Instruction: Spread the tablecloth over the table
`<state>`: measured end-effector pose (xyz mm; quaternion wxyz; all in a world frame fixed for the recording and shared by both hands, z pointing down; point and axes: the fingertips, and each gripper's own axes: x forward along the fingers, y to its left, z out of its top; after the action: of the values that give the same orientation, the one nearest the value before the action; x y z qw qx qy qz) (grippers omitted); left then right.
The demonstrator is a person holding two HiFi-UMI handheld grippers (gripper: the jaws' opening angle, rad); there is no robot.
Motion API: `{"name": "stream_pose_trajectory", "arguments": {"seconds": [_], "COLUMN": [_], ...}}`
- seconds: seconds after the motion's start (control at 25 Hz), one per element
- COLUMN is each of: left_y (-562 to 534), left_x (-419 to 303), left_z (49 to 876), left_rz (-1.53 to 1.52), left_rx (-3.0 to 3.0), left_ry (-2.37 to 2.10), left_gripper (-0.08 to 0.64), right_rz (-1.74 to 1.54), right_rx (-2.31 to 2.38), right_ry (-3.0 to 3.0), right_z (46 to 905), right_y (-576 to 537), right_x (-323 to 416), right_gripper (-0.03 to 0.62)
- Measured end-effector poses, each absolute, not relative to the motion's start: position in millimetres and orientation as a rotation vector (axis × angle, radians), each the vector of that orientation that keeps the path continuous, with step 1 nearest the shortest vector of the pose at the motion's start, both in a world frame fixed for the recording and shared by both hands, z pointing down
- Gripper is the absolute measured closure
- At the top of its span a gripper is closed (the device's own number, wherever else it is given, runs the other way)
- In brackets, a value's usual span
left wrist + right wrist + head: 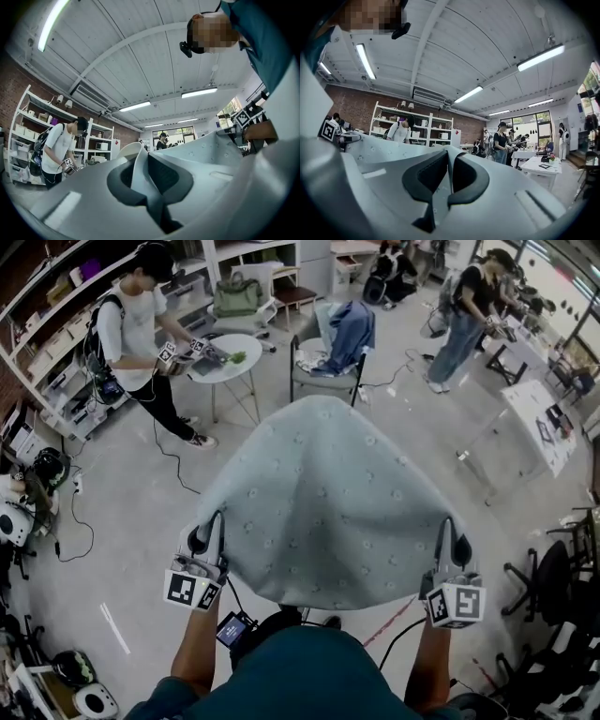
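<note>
A pale blue-grey tablecloth [319,502] with small dots billows out in front of me, and whatever lies beneath it is hidden. My left gripper [208,531] is shut on its near left corner. My right gripper [450,538] is shut on the near right corner. In the left gripper view a fold of the tablecloth [138,164] stands pinched between the dark pads of the left gripper [146,180]. The right gripper view has the tablecloth [379,150] running off to the left, with a thin edge of it caught in the right gripper [450,176].
A person [141,334] works at a small round white table [225,357] at the back left. A chair draped with blue clothing [337,334] stands just beyond the cloth. A white table [539,423] and black office chairs [548,577] are on the right. Shelves [56,352] line the left wall.
</note>
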<state>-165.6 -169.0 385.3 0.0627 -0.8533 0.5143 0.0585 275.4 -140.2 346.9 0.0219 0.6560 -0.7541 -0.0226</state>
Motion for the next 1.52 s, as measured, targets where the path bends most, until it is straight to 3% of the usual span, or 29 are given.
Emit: {"name": "stream_pose_trajectory", "arguments": {"seconds": [0.52,1.52], "left_y": [-283,-409], "left_x": [-196,-158], "left_z": [469,671], "left_rz": [0.125,-0.38], "left_rx": [-2.796,-2.873], "left_ry": [1.528,1.882], "left_gripper": [0.557,0.554], "right_rz": [0.066,0.473], "right_rx": [2.03,1.753], "right_ry": [-2.166,-2.178], "right_z": [421,651], "right_y": [-219,-386], "right_x": [257,331], "right_gripper": [0.574,0.571]}}
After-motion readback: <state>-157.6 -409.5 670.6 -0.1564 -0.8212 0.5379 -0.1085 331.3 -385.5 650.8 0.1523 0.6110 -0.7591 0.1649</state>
